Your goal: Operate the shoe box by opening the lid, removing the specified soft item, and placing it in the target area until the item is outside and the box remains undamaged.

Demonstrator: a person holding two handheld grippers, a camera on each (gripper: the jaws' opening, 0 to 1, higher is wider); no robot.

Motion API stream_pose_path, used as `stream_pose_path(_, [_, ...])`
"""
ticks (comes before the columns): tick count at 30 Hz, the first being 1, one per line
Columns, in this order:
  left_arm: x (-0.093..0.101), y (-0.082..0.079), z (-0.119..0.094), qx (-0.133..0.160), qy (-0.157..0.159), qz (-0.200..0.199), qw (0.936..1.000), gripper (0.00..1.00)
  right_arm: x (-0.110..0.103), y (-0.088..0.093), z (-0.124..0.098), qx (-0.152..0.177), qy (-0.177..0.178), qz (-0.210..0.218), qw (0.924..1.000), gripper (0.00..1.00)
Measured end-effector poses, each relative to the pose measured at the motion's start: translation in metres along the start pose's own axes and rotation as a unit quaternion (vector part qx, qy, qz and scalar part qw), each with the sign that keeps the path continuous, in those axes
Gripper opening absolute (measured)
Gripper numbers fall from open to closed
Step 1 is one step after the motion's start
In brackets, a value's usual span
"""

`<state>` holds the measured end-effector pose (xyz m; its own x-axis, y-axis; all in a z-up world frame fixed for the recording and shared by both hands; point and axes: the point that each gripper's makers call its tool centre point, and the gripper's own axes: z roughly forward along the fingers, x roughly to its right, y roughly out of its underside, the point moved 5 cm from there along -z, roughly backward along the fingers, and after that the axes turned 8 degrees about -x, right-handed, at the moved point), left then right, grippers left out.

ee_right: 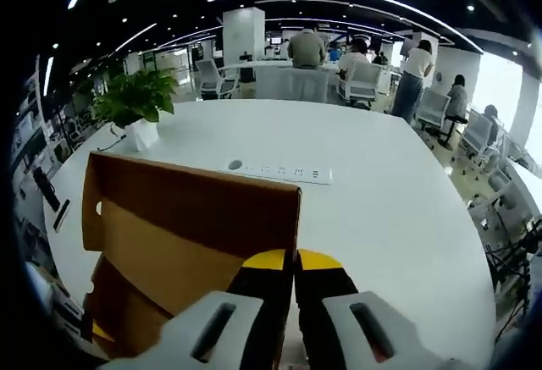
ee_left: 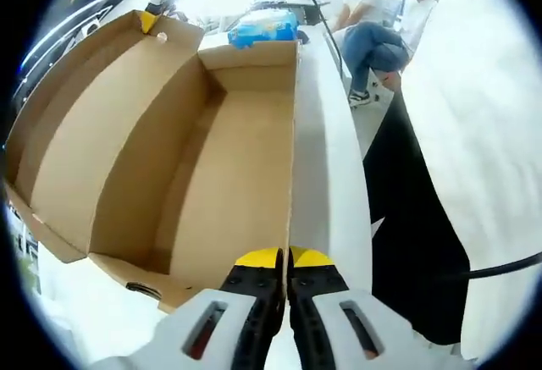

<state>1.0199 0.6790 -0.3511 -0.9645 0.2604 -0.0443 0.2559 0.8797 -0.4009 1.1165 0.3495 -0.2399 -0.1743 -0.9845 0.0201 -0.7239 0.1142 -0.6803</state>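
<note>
A brown cardboard shoe box (ee_left: pixel 229 184) lies open on the white table, and its inside shows bare cardboard. Its lid (ee_left: pixel 93 124) stands swung out to the left. My left gripper (ee_left: pixel 286 258) is shut on the top edge of the box's right wall, which runs straight in between the yellow tips. My right gripper (ee_right: pixel 295 261) is shut on the edge of the lid (ee_right: pixel 195 226); its yellow tip also shows at the lid's far corner (ee_left: pixel 148 21). A blue soft pack (ee_left: pixel 264 27) lies on the table beyond the box's far end.
The white table (ee_right: pixel 381 209) carries a white power strip (ee_right: pixel 275 169) and a potted plant (ee_right: pixel 134 99). In the left gripper view, the table edge (ee_left: pixel 360 175) drops to a dark floor right of the box. A black cable (ee_left: pixel 508 264) crosses there. People sit beyond.
</note>
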Motion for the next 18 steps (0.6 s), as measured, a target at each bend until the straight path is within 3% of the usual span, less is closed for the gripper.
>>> stream_pose_path(7, [0.0,0.0,0.0,-0.002,-0.001,-0.002,1.0,0.01,-0.003,0.008,-0.019,0.024,-0.007,0.004,0.9997,0.0])
stream_pose_path(12, [0.0,-0.001,0.0,-0.004,0.001,-0.004,1.0,0.01,-0.006,0.023,-0.045,0.053,-0.002,-0.014,0.9985,0.0])
stream_pose_path(18, [0.001,0.0,0.0,0.001,-0.001,0.006,1.0,0.01,-0.005,0.026,-0.047,0.067,-0.005,0.0,0.9977,0.0])
